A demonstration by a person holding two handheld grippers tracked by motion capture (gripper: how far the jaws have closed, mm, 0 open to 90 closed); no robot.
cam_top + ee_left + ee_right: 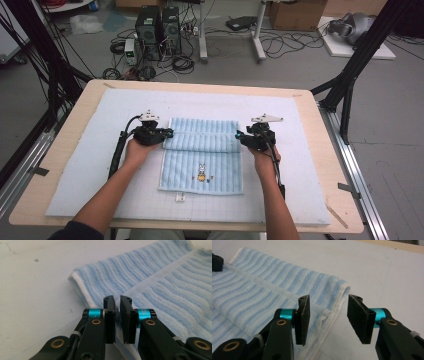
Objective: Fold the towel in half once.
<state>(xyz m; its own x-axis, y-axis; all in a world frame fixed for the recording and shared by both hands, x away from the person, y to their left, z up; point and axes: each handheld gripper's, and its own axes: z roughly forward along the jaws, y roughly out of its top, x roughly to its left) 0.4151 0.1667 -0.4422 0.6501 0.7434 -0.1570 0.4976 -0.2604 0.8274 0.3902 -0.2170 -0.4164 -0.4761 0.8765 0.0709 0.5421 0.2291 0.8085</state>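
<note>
A light blue striped towel (202, 155) with a small rabbit motif (201, 172) lies on the white mat (85, 165), its far part folded toward me into a band. My left gripper (170, 134) sits at the left end of that fold. In the left gripper view the left gripper (117, 306) has its pads nearly together, pinching the towel (162, 290) by its edge. My right gripper (240, 136) is at the fold's right end. In the right gripper view the right gripper (328, 312) stands open, with the folded corner of the towel (262, 290) between its jaws and not pressed.
The mat covers a wooden table (55, 145) with bare margins around it. Beyond the far edge, computer towers (157, 27) and cables lie on the floor. Black frame legs (350, 75) stand at both sides.
</note>
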